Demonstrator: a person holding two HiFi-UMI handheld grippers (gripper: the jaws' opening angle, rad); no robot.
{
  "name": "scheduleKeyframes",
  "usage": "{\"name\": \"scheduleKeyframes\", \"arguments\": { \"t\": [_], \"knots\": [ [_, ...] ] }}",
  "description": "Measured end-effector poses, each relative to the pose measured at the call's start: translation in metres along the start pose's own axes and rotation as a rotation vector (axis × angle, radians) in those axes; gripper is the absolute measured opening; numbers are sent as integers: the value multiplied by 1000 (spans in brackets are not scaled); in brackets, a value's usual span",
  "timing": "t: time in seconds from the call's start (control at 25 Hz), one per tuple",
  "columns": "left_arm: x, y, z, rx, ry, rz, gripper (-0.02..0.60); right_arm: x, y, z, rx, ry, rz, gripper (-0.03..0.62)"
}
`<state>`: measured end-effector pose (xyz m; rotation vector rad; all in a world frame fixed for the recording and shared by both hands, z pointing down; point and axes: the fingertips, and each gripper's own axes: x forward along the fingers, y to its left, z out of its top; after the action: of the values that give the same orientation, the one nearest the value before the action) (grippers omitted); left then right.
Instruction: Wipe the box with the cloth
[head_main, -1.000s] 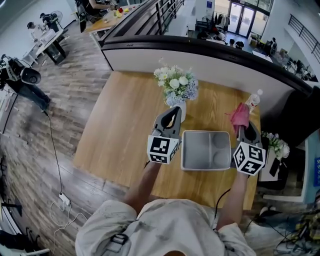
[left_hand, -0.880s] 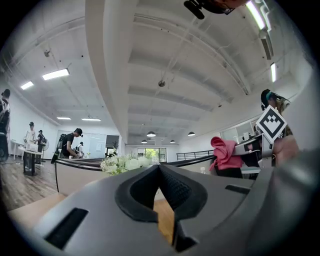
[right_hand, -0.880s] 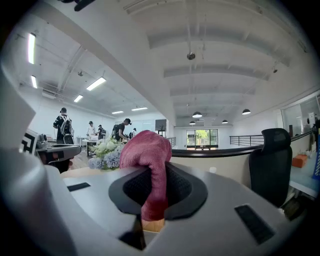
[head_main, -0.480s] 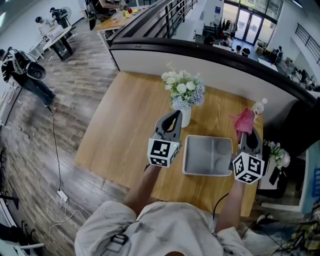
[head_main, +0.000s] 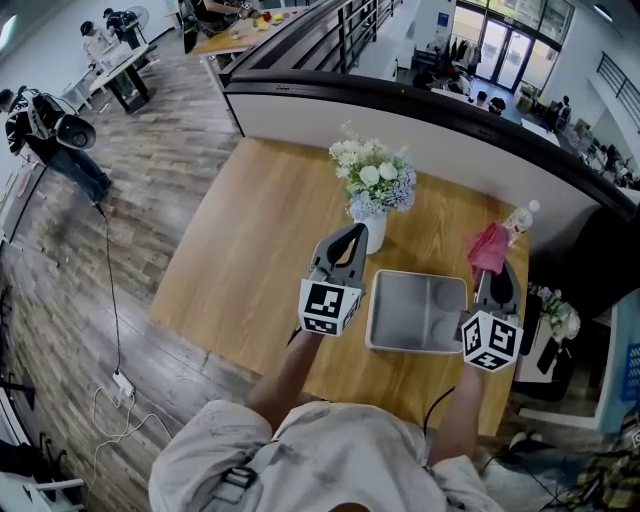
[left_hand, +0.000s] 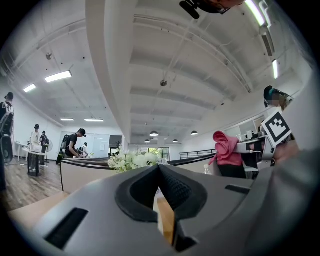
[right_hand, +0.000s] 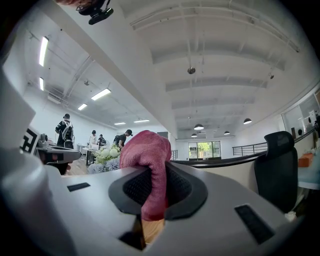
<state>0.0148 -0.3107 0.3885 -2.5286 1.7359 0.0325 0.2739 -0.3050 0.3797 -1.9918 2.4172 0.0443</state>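
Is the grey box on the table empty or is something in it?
Empty: the head view shows the grey box with only bare compartments inside.

Left gripper (left_hand: 159, 169) closed (nothing held), flowers (left_hand: 131, 160) beyond

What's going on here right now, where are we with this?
A person stands at a wooden table with a gripper in each hand. The right claw is shut on a pink cloth, held by the far right corner of the grey box. The left claw is shut on nothing, to the left of the box near a vase of flowers. The cloth is not on the box, so wiping does not appear to have begun.
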Motion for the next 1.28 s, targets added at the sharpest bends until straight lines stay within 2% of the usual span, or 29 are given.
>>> {"name": "scheduleKeyframes", "arguments": {
  "t": [1.28],
  "knots": [
    [3,-1,-1,-4,3,4,9,3,-2,-6,-21,33,-9,64]
  ]
}}
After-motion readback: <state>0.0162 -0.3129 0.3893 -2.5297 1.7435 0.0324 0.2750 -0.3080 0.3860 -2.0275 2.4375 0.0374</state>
